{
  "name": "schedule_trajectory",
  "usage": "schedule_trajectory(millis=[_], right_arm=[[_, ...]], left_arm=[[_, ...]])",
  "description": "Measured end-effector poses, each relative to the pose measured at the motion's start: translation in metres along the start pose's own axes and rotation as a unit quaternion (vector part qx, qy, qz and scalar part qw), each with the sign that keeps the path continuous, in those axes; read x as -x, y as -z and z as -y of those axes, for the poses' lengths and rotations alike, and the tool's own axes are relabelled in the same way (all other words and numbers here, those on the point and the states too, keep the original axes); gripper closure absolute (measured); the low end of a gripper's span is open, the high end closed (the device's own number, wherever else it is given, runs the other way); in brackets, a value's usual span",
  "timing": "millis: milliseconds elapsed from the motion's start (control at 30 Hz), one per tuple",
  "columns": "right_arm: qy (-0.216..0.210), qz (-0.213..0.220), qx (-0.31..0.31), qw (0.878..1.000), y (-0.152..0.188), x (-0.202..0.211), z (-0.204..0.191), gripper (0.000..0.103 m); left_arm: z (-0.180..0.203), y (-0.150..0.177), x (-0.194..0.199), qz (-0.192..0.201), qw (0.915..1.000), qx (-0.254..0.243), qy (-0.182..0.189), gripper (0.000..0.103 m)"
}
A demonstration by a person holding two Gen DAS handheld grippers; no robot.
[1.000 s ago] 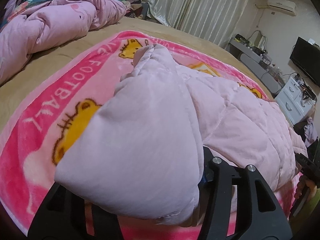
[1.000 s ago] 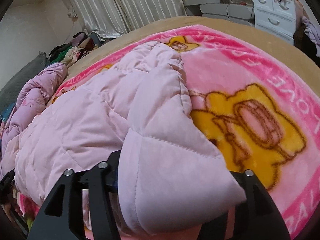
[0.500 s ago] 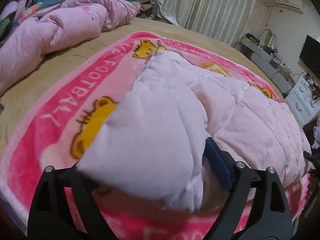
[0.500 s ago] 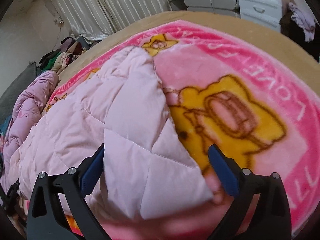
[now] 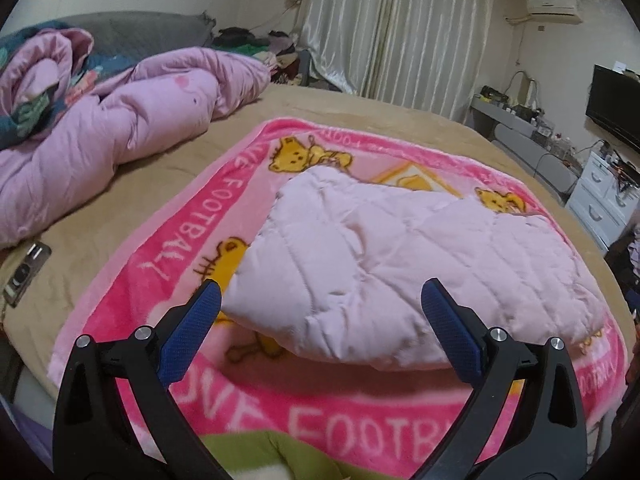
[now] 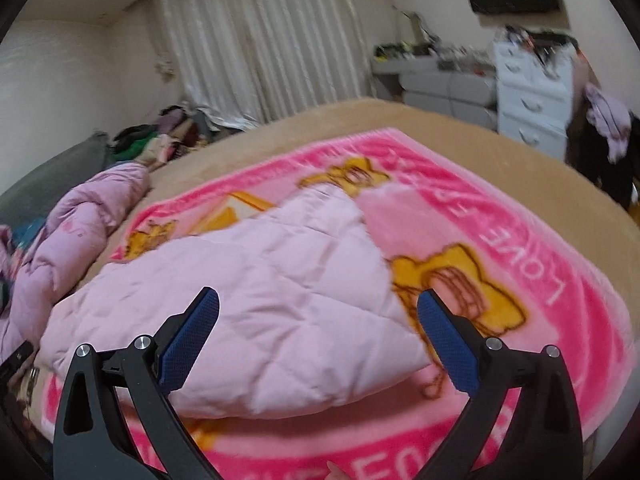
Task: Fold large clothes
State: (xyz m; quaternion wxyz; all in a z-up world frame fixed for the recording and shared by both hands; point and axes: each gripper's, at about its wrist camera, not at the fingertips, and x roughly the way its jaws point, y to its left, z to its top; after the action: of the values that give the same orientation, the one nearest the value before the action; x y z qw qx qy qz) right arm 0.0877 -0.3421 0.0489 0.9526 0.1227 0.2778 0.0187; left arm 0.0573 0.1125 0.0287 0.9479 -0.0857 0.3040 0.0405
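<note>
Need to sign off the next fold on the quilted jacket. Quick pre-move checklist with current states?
1. Left gripper released: ok, jaws opening, nothing clamped.
2. Right gripper released: ok, jaws wide, nothing held.
3. Pale pink quilted jacket lying folded on the pink cartoon fleece blanket: ok.
4. Jacket clear of the lilac duvet: ok.
5. Fold edges aligned: cannot tell.

A tan-covered bed [image 5: 348, 116] — bearing a pink cartoon blanket [image 5: 224, 216] and a crumpled lilac duvet [image 5: 120, 120].
</note>
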Motion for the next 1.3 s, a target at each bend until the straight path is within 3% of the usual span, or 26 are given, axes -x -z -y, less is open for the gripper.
schedule_trajectory(millis=[500,633,767,967,1300], right_arm=[[-0.047,0.015,0.095,0.994,0.060,0.047,-0.088,0.004],[-0.059,0.037,0.116,0.991,0.077,0.063,-0.104,0.004],[-0.076,0.052,0.127,0.988,0.084,0.076,-0.108,0.004],[-0.087,0.016,0.141,0.986,0.105,0.076,-0.110,0.004],[-0.091,0.011,0.116,0.989,0.099,0.074,-0.107,0.004]], left_arm=[[0.034,0.035,0.050,0.015,0.9981,-0.003,0.060,0.009],[0.043,0.041,0.058,0.019,0.9971,-0.013,0.072,0.009],[0.047,0.047,0.063,0.026,0.9963,-0.016,0.080,0.009],[0.051,0.059,0.059,0.004,0.9962,-0.016,0.085,0.009],[0.054,0.064,0.061,-0.001,0.9965,-0.024,0.080,0.009]])
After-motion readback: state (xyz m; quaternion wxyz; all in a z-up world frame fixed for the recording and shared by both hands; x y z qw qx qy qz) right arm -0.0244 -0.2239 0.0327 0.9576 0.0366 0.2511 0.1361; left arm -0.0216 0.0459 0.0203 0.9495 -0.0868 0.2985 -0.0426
